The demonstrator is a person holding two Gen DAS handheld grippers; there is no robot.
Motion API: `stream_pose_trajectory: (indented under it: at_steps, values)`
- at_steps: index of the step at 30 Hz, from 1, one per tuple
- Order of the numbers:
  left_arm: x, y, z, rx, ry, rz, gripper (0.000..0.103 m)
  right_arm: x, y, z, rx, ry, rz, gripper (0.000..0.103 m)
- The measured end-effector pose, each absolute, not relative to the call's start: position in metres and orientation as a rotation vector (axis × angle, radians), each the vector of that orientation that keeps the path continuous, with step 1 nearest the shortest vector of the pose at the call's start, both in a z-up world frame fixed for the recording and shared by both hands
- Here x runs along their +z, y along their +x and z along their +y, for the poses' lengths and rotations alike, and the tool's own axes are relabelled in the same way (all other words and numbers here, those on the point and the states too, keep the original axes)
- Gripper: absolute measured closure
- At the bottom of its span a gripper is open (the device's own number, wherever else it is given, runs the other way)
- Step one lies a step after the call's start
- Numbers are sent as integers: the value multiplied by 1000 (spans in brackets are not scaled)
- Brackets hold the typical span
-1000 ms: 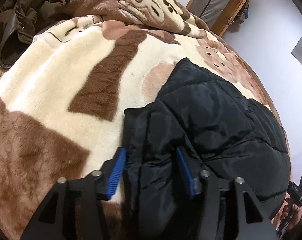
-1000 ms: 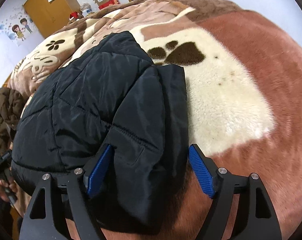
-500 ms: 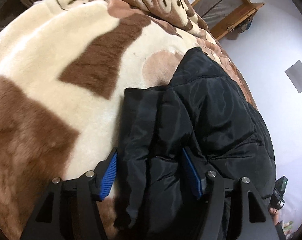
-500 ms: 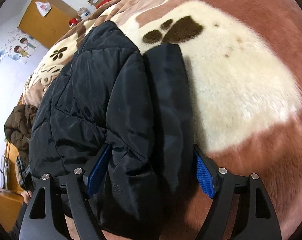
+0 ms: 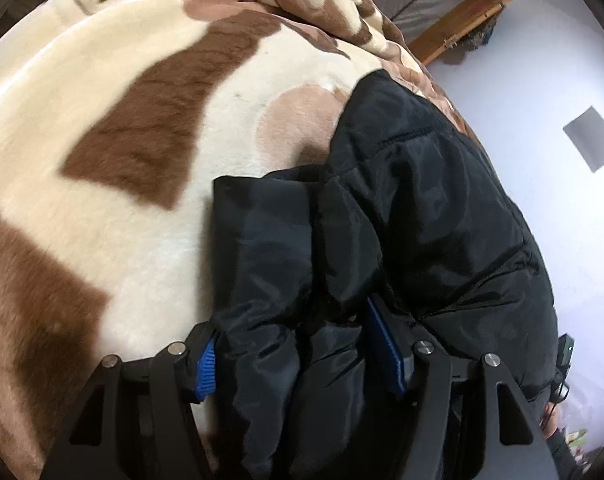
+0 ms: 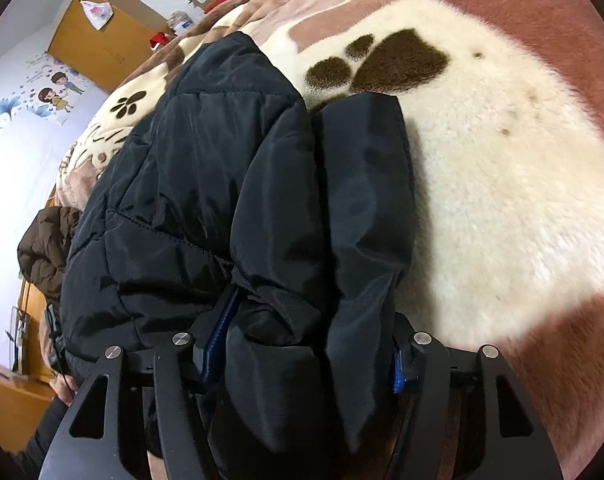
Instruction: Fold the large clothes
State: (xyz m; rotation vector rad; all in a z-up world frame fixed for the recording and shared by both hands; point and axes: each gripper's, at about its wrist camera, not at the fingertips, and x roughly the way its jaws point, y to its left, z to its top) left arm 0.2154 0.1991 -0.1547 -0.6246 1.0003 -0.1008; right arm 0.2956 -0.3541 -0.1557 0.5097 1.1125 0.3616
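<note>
A black padded jacket [image 5: 441,220] lies folded on a brown and cream plush blanket [image 5: 102,80] over the bed. In the left wrist view my left gripper [image 5: 298,344] straddles the near left edge of the jacket; its jaws are closing and the blue pads press a thick fold of fabric. The right wrist view shows the same jacket [image 6: 206,168] bulging between the blue pads of my right gripper [image 6: 305,340], whose jaws are also closing on the near right edge, sleeve included. The fabric hides most of each pad.
A brown padded coat [image 6: 46,248] sits at the bed's far left edge. An orange wardrobe [image 6: 98,40] and boxes stand beyond the blanket [image 6: 501,160]. A wooden frame [image 5: 441,4] leans against the white wall. A person's hand [image 6: 66,392] shows at the lower left.
Both grippers have sunk onto the jacket's near edge and tipped down. The right jaws have narrowed onto the fabric, which now bunches up between the pads of both.
</note>
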Motion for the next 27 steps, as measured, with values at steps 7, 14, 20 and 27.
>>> stream_pose_trajectory:
  at_steps: [7, 14, 20, 27]
  values:
    - [-118, 207, 179, -57, -481, 974, 73, -123, 279, -349, 341, 462, 1078, 75]
    - [-37, 156, 170, -89, -428, 811, 77, -58, 238, -348, 394, 430, 949, 80]
    - [1, 99, 168, -112, -430, 739, 77, -33, 191, -353, 434, 441, 898, 80]
    - [20, 68, 167, -115, -432, 714, 77, -19, 169, -350, 460, 439, 864, 80]
